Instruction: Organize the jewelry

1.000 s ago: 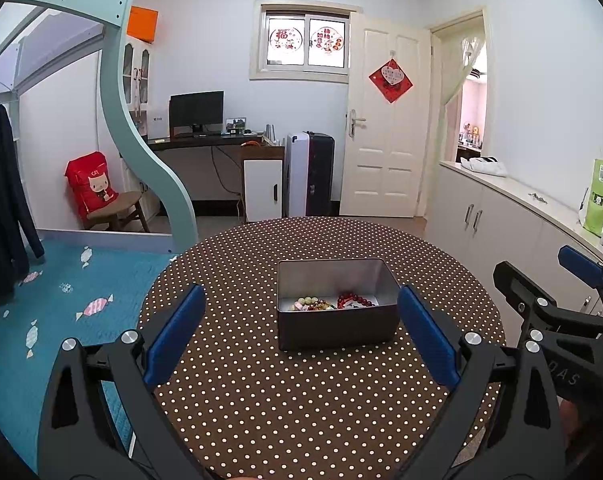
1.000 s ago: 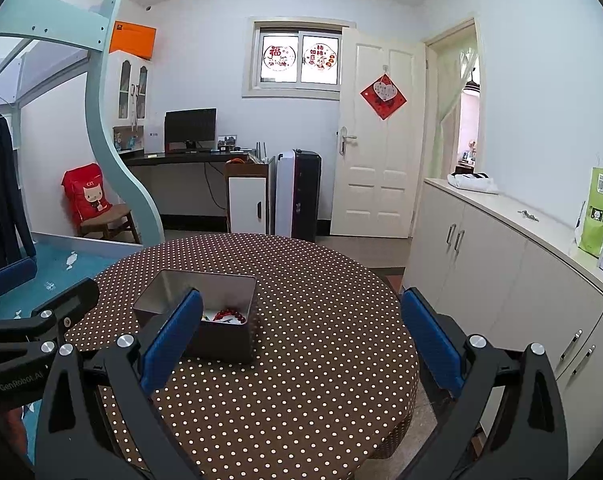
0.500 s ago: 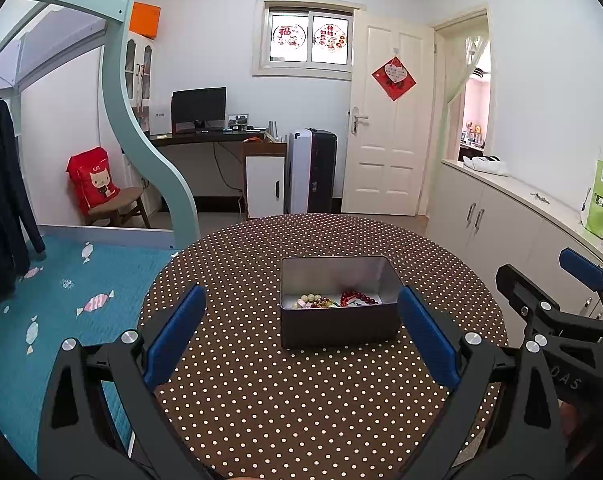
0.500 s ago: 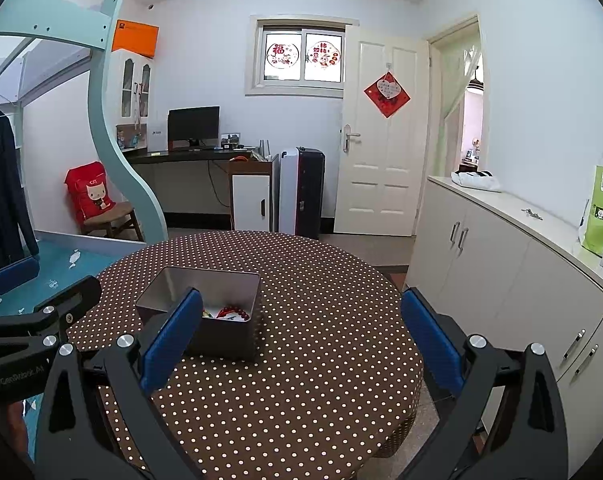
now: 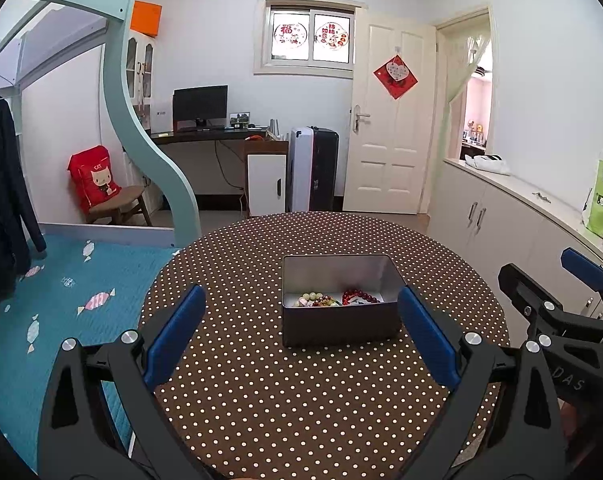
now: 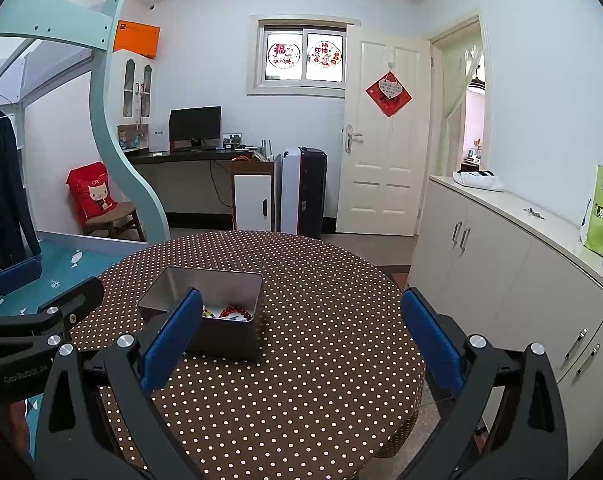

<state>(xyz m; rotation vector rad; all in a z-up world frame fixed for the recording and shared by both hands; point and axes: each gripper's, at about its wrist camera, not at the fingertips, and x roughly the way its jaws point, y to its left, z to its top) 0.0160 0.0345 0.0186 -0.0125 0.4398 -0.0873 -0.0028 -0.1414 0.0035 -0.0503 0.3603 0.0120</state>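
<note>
An open grey metal tin (image 5: 338, 322) stands on the round table with the brown polka-dot cloth (image 5: 301, 392). Inside lie a red bead bracelet (image 5: 359, 297) and a green and yellow bead strand (image 5: 316, 300). My left gripper (image 5: 301, 336) is open and empty, held above the table just in front of the tin. My right gripper (image 6: 301, 338) is open and empty, to the right of the tin (image 6: 225, 336); its left finger covers the tin's near left corner. The red bracelet also shows in the right wrist view (image 6: 234, 313).
White cabinets (image 6: 513, 280) run along the right wall, close to the table's right edge. A green bag (image 6: 600, 208) stands on their top. A blue play mat (image 5: 61, 292) and a bunk bed frame (image 5: 141, 140) lie to the left.
Both grippers have drifted slightly; the tin sits a little further right in each view. Both stay open and empty.
</note>
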